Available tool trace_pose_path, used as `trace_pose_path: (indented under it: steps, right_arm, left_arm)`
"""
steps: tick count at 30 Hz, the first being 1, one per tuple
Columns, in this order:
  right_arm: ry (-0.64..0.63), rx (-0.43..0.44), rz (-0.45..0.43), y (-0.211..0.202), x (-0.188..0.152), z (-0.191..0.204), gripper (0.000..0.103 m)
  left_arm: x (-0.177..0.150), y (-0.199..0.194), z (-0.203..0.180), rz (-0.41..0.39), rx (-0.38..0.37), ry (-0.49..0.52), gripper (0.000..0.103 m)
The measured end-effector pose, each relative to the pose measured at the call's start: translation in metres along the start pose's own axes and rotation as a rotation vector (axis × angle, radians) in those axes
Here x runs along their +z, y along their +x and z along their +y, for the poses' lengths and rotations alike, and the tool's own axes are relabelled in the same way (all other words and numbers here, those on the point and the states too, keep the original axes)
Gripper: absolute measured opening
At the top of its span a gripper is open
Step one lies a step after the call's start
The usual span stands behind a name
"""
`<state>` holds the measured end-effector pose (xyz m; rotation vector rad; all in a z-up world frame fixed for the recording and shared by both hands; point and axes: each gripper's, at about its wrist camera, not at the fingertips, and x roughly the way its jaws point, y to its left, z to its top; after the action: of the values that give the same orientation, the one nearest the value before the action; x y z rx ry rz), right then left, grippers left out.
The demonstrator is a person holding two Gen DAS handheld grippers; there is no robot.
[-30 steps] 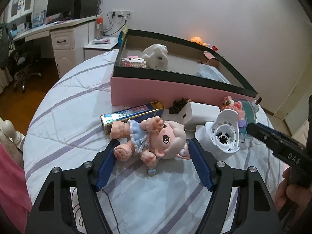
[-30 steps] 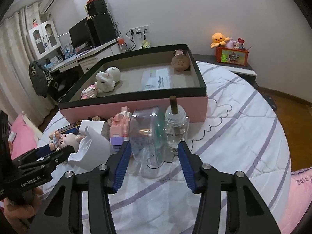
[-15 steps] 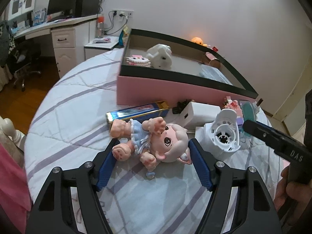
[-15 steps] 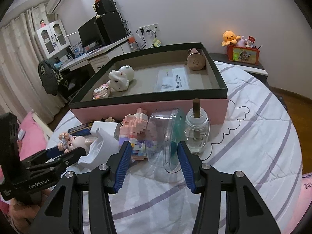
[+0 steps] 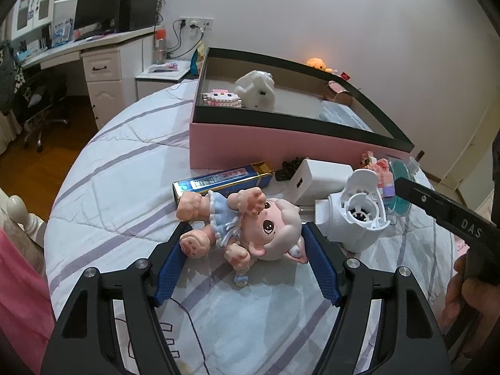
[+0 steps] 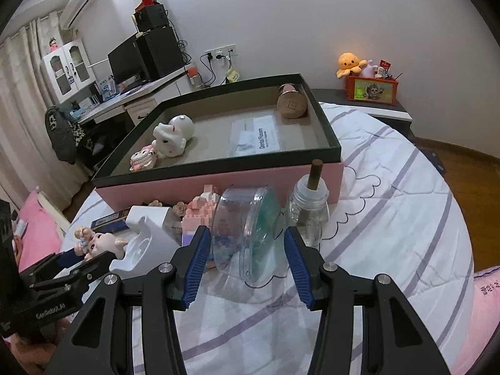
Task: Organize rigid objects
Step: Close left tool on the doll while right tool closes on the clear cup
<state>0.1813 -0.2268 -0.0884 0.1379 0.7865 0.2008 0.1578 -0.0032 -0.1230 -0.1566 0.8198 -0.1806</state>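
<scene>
A pink doll in a blue dress (image 5: 247,222) lies on the striped bedspread, between the open fingers of my left gripper (image 5: 245,259), which do not grip it. It also shows in the right wrist view (image 6: 97,240). A clear round plastic container (image 6: 247,234) lies on its side between the open fingers of my right gripper (image 6: 247,262). A pink box with a black rim (image 5: 281,143) stands behind, holding a white pig figure (image 5: 254,89), a pink block toy (image 5: 222,98), a copper jar (image 6: 290,103) and a packet (image 6: 254,136).
In front of the box lie a blue and gold carton (image 5: 222,179), a white adapter (image 5: 322,178), a white plastic holder (image 5: 359,212), a pink brick model (image 6: 200,212) and a glass bottle with a wick (image 6: 309,209). A desk (image 5: 103,47) stands at the left.
My left gripper has moved forward, so the doll lies deeper between its fingers. My right gripper has moved left and closer, so the clear container now sits between its fingers.
</scene>
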Motion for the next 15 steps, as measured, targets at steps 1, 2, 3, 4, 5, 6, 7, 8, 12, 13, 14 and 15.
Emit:
trace_pose_path:
  steps: [1, 2, 3, 4, 5, 6, 7, 8, 12, 13, 14, 15]
  right_arm:
    - [-0.001, -0.007, 0.000, -0.001, 0.000, 0.000, 0.050]
    - [-0.002, -0.012, 0.000, -0.001, -0.001, 0.000, 0.050]
    - [-0.005, -0.014, 0.002, -0.001, -0.003, -0.001, 0.050]
    - [-0.013, -0.006, 0.004, 0.000, -0.004, 0.001, 0.050]
    - [-0.022, 0.004, 0.006, 0.000, -0.003, 0.003, 0.050]
    - [-0.036, 0.015, 0.010, 0.001, -0.003, 0.006, 0.050]
    - [-0.052, 0.040, 0.018, 0.002, -0.001, 0.011, 0.050]
    - [-0.057, 0.055, 0.024, 0.003, -0.001, 0.014, 0.050]
    - [0.011, 0.085, 0.014, 0.007, -0.002, 0.000, 0.053]
    - [0.034, 0.073, 0.002, 0.005, -0.003, -0.005, 0.053]
    - [0.055, 0.059, -0.005, 0.004, -0.003, -0.011, 0.053]
    - [0.071, 0.067, -0.002, 0.004, -0.004, -0.015, 0.054]
  left_arm:
    - [0.000, -0.001, 0.000, -0.001, -0.001, 0.001, 0.073]
    - [-0.001, -0.003, 0.001, -0.003, 0.001, 0.002, 0.073]
    - [-0.002, -0.004, 0.002, -0.004, 0.004, 0.001, 0.073]
    - [-0.002, -0.003, 0.003, -0.003, 0.007, -0.003, 0.073]
    - [-0.001, -0.001, 0.003, 0.001, 0.007, -0.006, 0.073]
    - [0.000, 0.000, 0.003, 0.005, 0.008, -0.006, 0.073]
    - [0.000, 0.001, 0.002, 0.005, 0.011, -0.002, 0.073]
    - [0.000, 0.001, 0.001, 0.005, 0.013, 0.002, 0.073]
    - [0.000, 0.001, 0.003, 0.010, 0.006, -0.002, 0.073]
    - [0.000, 0.002, 0.003, 0.011, 0.003, -0.002, 0.073]
    - [0.000, 0.002, 0.003, 0.011, 0.002, -0.001, 0.073]
    - [0.000, 0.002, 0.003, 0.011, 0.004, 0.001, 0.074]
